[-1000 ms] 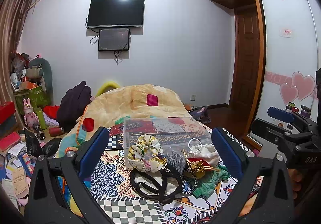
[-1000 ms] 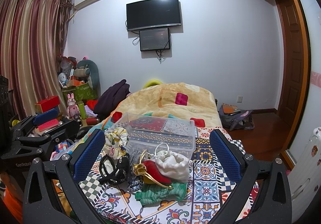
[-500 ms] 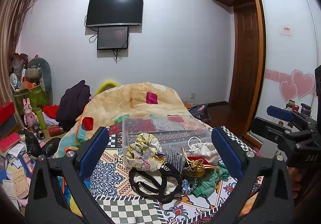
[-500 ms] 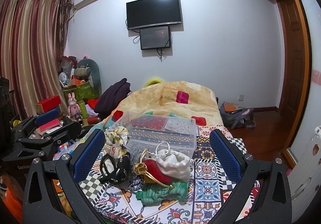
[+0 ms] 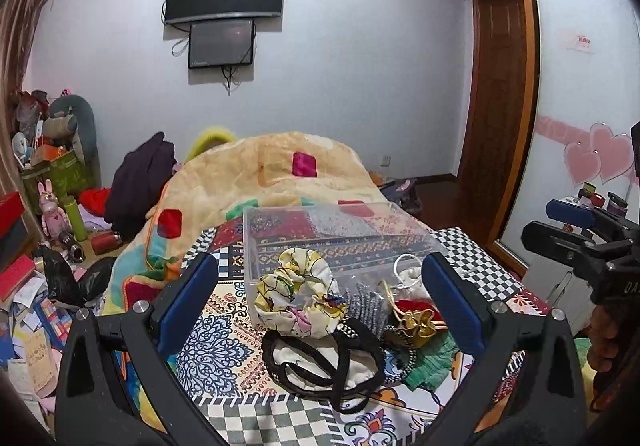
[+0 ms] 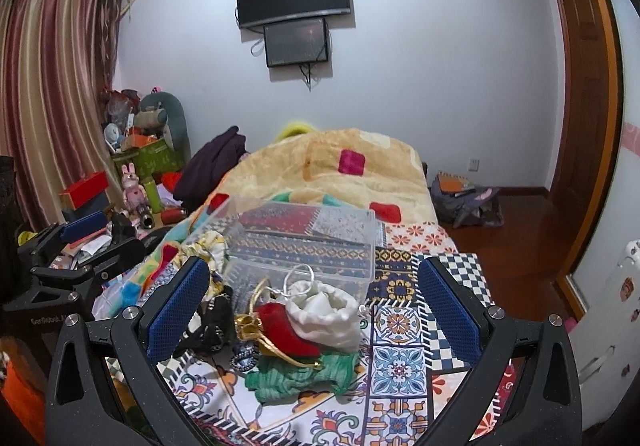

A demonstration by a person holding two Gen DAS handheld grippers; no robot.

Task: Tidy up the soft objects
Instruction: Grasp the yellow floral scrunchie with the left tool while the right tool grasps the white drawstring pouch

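We're holding left gripper (image 5: 320, 302) and right gripper (image 6: 312, 310) released. Only right view is showing curtains (image 6: 52, 94). One clear bin (image 6: 304, 246), one floral scrunchie (image 5: 298, 298).

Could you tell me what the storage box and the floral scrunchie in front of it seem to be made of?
The storage box looks like clear, glossy rigid plastic: the patterned bedspread shows through its walls. The floral scrunchie appears to be smooth, satin-like printed fabric, judging by its soft gathered folds and slight sheen.
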